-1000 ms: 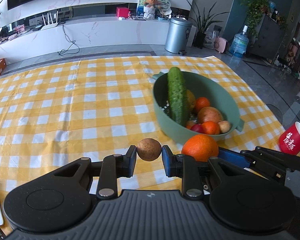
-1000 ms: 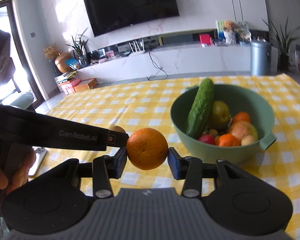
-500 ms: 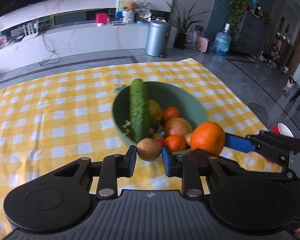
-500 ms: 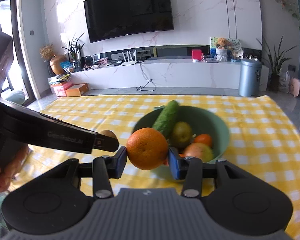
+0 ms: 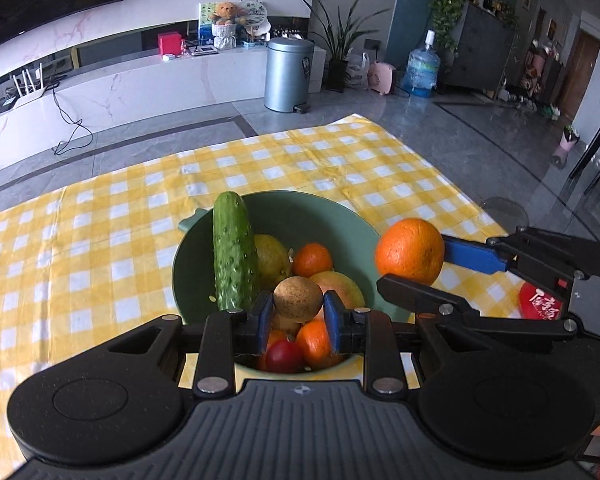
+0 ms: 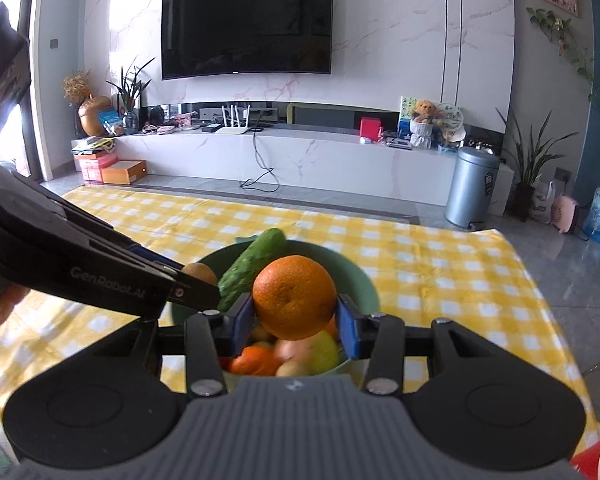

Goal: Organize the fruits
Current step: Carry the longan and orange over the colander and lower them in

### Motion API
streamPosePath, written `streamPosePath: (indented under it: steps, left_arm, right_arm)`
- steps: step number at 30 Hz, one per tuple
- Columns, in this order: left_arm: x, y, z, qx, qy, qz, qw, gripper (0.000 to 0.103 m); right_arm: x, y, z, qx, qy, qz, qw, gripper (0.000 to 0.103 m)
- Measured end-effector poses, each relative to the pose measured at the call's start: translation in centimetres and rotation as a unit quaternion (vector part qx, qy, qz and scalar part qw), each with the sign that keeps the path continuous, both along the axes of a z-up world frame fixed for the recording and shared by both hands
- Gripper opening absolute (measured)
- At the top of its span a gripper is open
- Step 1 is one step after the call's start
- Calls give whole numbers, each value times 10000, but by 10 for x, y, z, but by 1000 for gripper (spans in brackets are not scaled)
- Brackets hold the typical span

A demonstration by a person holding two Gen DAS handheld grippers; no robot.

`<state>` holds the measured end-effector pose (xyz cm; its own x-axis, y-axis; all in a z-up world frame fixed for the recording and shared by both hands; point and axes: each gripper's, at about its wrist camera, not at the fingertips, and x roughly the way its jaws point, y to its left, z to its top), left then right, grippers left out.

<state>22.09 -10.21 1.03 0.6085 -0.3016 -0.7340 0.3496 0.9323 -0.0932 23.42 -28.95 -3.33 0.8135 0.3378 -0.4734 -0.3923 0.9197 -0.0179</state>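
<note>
My left gripper (image 5: 298, 300) is shut on a small round brown fruit (image 5: 298, 297), which hangs over the near side of the green bowl (image 5: 300, 210). My right gripper (image 6: 296, 314) is shut on a large orange (image 6: 295, 297), also above the bowl (image 6: 366, 280). In the left wrist view that orange (image 5: 410, 251) sits at the bowl's right rim between blue fingers (image 5: 472, 256). Inside the bowl stand a cucumber (image 5: 234, 254), a yellow-green fruit (image 5: 274, 256), small oranges (image 5: 312, 260) and a red tomato (image 5: 284, 356).
A yellow-and-white checked cloth (image 5: 100, 220) covers the table. A red cup (image 5: 540, 304) stands near the table's right edge. Beyond the table are a grey floor, a metal bin (image 5: 290, 74) and a white TV bench (image 6: 300, 160).
Both grippers have moved with their fruits from the near left of the bowl to above it. The bowl now lies straight ahead and under the fingers in both views.
</note>
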Motion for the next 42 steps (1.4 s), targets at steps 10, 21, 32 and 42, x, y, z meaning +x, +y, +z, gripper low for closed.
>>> streamPosePath:
  steps: [10, 21, 32, 42]
  left_arm:
    - [37, 2, -9, 54, 405, -167, 9990, 30]
    - [52, -10, -36, 53, 867, -351, 9956, 30]
    - [58, -15, -49, 117, 1040, -365, 9938, 30]
    - [60, -14, -58, 34, 1150, -198, 9932, 31]
  right_arm:
    - [39, 10, -17, -164, -23, 45, 9999, 42]
    - [57, 18, -44, -483, 197, 305, 9982, 42]
    - [64, 15, -55, -518, 371, 208, 9978, 42]
    - [61, 19, -57, -714, 265, 233, 9968, 42]
